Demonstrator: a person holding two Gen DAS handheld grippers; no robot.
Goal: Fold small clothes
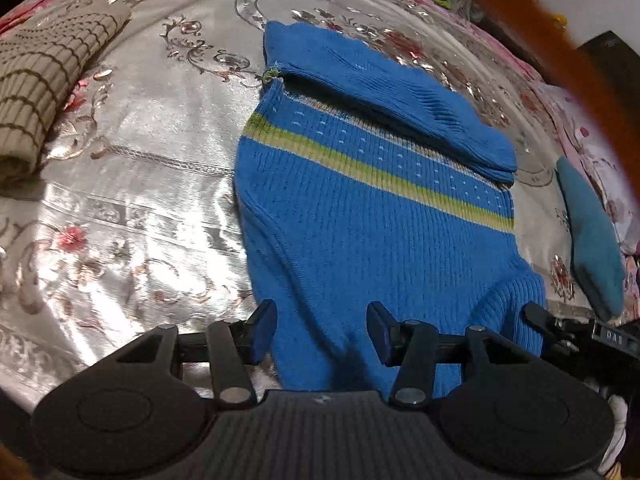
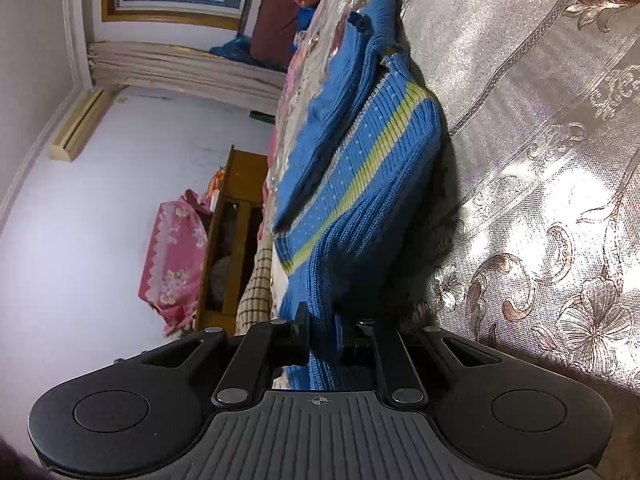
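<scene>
Honestly risky: right gripper [image 2: 322, 336] pinching blue sweater [image 1: 372, 216] hem, left gripper [image 1: 322, 330] gaping wide, could drag lopsided

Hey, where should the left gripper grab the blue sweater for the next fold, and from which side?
Take the near hem of the blue sweater, straight ahead of the open left gripper, coming in low from the near side. That edge lies flat and loose on the bedspread, and the right gripper already pinches the same hem's other corner.
</scene>
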